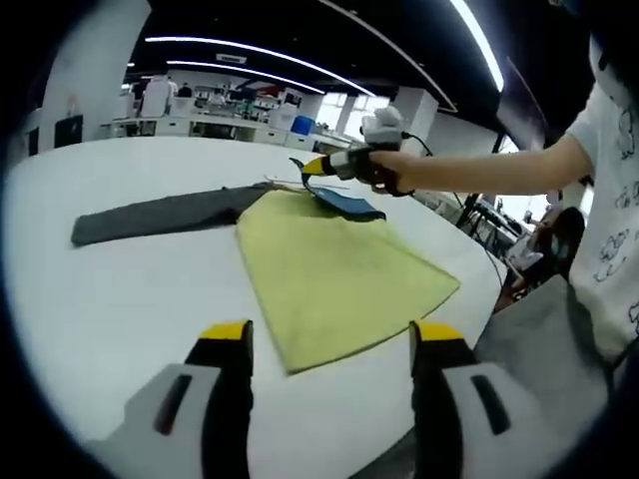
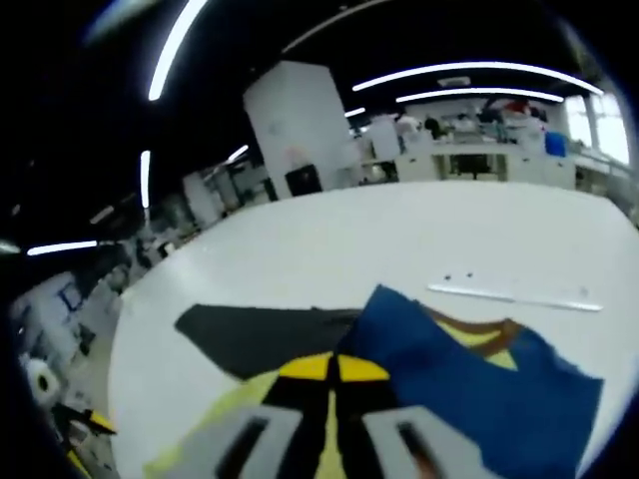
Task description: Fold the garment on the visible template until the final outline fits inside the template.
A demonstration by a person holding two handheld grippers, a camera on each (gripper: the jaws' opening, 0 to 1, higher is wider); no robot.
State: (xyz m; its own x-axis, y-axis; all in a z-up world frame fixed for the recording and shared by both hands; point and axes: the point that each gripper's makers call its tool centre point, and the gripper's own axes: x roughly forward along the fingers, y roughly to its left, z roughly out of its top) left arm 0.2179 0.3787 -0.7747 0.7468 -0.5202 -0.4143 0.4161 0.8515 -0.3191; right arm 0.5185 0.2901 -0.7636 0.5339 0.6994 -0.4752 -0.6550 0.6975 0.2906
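A yellow-green garment point(image 1: 334, 274) lies spread flat on the white table point(image 1: 120, 309). From under its far left corner a dark grey strip of cloth point(image 1: 160, 215) runs out to the left. At the garment's far end a blue piece of fabric point(image 1: 349, 203) is lifted, and my right gripper point(image 1: 312, 170), held by a person's hand, is shut on it. In the right gripper view the shut gripper point(image 2: 334, 367) meets the blue fabric point(image 2: 469, 394), with the yellow garment's brown collar point(image 2: 494, 329) and the grey strip point(image 2: 260, 334) beyond. My left gripper point(image 1: 331, 339) is open above the garment's near corner, holding nothing.
The person's arm point(image 1: 479, 170) reaches in from the right, and their white shirt point(image 1: 614, 200) stands by the table's right edge. A thin pale strip point(image 2: 514, 294) lies on the table past the garment. Workbenches and shelves point(image 1: 220, 120) fill the room behind.
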